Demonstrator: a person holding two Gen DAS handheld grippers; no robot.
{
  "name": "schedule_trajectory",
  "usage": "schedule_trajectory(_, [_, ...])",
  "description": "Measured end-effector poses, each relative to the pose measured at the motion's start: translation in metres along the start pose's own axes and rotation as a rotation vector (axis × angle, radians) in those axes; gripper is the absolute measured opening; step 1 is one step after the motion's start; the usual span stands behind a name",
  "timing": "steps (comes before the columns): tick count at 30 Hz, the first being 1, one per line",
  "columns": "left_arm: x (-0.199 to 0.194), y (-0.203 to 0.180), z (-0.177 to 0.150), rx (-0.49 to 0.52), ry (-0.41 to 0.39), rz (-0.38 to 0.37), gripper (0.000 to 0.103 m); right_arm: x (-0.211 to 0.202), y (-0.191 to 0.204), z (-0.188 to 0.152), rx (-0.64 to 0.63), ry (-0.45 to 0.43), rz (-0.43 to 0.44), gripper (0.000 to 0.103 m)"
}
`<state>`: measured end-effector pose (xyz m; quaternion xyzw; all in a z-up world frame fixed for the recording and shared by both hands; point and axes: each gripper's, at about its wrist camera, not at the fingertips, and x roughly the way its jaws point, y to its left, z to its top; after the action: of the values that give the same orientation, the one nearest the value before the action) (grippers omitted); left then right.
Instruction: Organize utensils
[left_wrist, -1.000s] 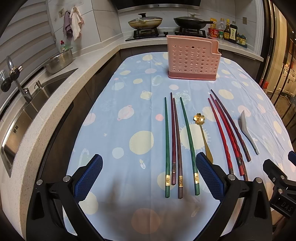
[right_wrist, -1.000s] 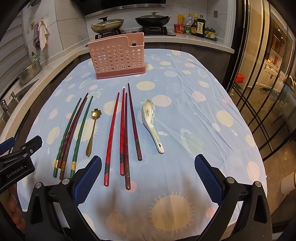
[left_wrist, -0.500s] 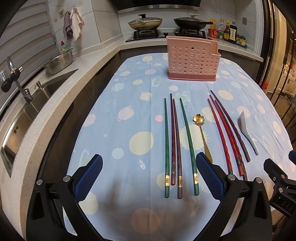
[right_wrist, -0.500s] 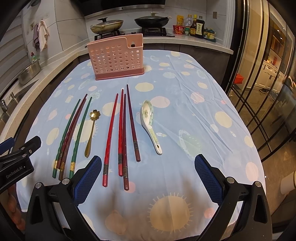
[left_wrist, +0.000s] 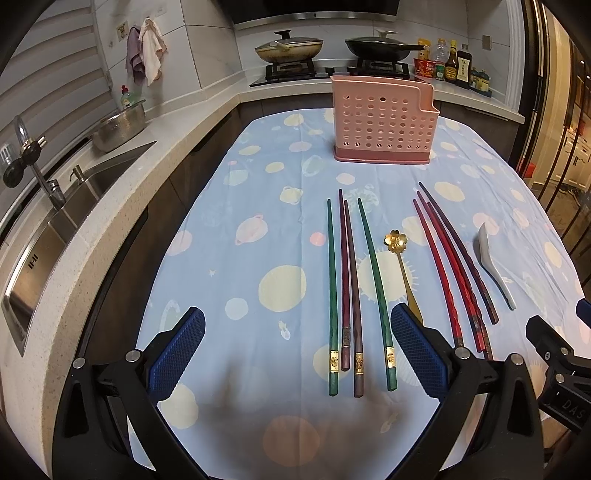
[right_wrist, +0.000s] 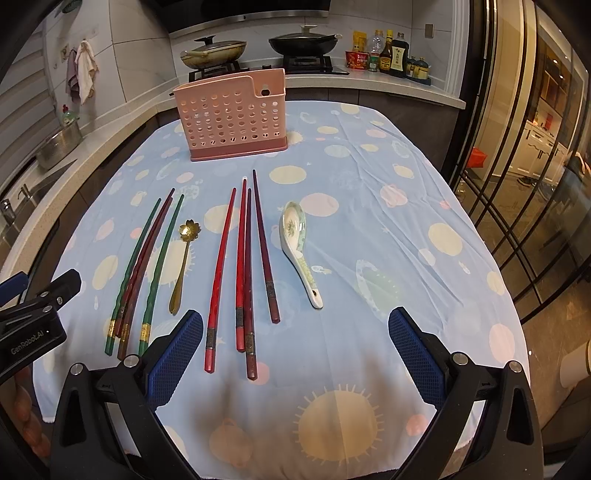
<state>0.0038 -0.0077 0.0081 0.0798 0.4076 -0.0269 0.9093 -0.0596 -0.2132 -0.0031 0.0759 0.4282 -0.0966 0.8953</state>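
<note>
- Left wrist view: I see my left gripper (left_wrist: 297, 350) spread wide with nothing between its blue pads, hovering over the near edge of the tablecloth (left_wrist: 221, 258).
- Green and dark chopsticks (left_wrist: 351, 295) lie between its fingers at 12 o'clock; the gold flower spoon (left_wrist: 402, 266) sits just beside them at 1 o'clock.
- Pink utensil holder (left_wrist: 384, 122) stands upright far off at 12 o'clock.
- Right wrist view: my right gripper (right_wrist: 295, 350) is equally wide apart and holds nothing.
- Red chopsticks (right_wrist: 242, 266) lie at 11 o'clock, with the ceramic spoon (right_wrist: 297, 247) near 12 o'clock.
</note>
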Motion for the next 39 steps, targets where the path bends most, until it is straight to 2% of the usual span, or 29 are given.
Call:
schedule_trajectory(27, [0.003, -0.004, -0.001, 0.005, 0.001, -0.02, 0.096, 0.0, -0.001, 0.001, 0.002, -0.003, -0.002, 0.096])
schedule_trajectory(39, [0.026, 0.019, -0.009, -0.078, 0.065, -0.057, 0.096, 0.018, -0.019, 0.008, 0.034, -0.013, -0.026, 0.096])
